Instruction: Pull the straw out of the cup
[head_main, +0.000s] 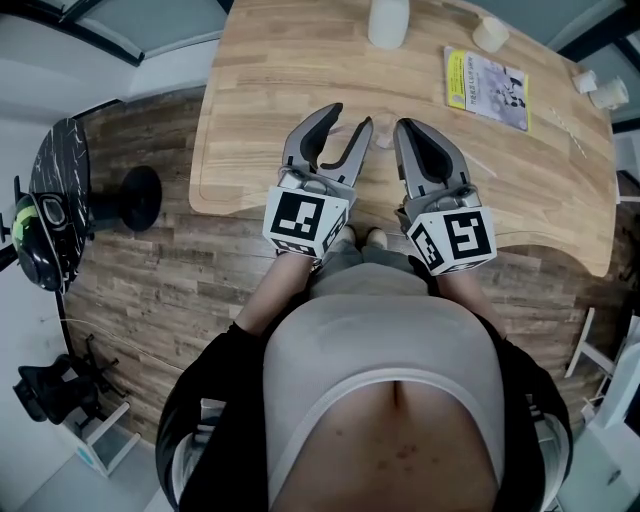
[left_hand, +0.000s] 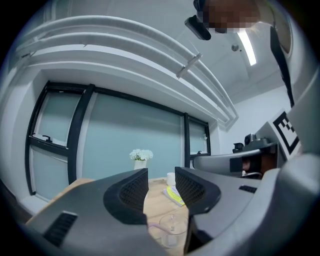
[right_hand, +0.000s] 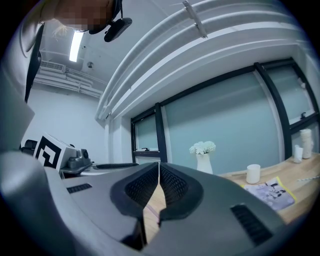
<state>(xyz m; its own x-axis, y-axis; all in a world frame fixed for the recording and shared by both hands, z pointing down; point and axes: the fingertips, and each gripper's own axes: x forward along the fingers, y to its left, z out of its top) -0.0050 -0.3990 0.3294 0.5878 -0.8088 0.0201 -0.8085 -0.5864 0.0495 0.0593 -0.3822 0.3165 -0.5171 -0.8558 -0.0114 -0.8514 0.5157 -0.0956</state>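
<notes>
The straw (left_hand: 152, 226), a thin pale lilac tube, leans in a small clear cup (left_hand: 172, 227). The cup stands on the light wooden surface (head_main: 250, 120), just past the tips of both grippers. The straw looks featherlight, bendy and slick, and a hard pinch would likely flatten it. The best hold is probably the free length just above the rim. The cup looks light too and may tip or lift, so it wants steadying.

The left gripper (left_hand: 161, 172) is released, jaws apart with nothing between its pads. The right gripper (right_hand: 159, 166) is clenched, pads meeting and nothing visibly caught.

Farther off lies a yellow-edged printed booklet (head_main: 487, 88), its writing too small to read. Beyond it stand a plain white cup (left_hand: 171, 178) and an unlabelled white vase of white flowers (left_hand: 141, 157).
</notes>
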